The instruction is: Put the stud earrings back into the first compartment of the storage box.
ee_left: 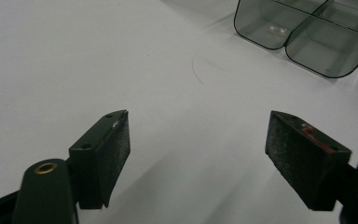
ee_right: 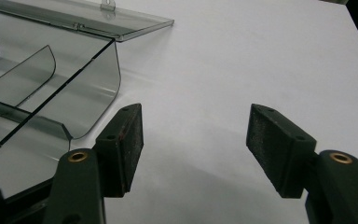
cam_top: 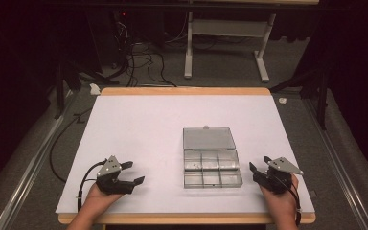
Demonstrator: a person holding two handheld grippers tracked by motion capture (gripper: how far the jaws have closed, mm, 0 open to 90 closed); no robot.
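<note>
Presently we note a clear, smoke-tinted plastic box (cam_top: 212, 165) lying on the near right part of the table (cam_top: 139, 124), its lid (cam_top: 208, 138) swung fully open and flat on the far side. The tray is split into small compartments by thin walls; a few tiny pale specks sit in one, too small to identify. Our left gripper (cam_top: 135, 172) rests near the front left edge, well apart from the box, jaws wide with nothing between them. Our right gripper (cam_top: 260, 165) sits just beside the box's right wall, jaws also spread and empty. The tabletop is plain white with a wooden rim. Beyond it we see grey carpet, loose black cables (cam_top: 143, 62) and a white desk frame (cam_top: 225, 43) in a dark room. No readable writing.
</note>
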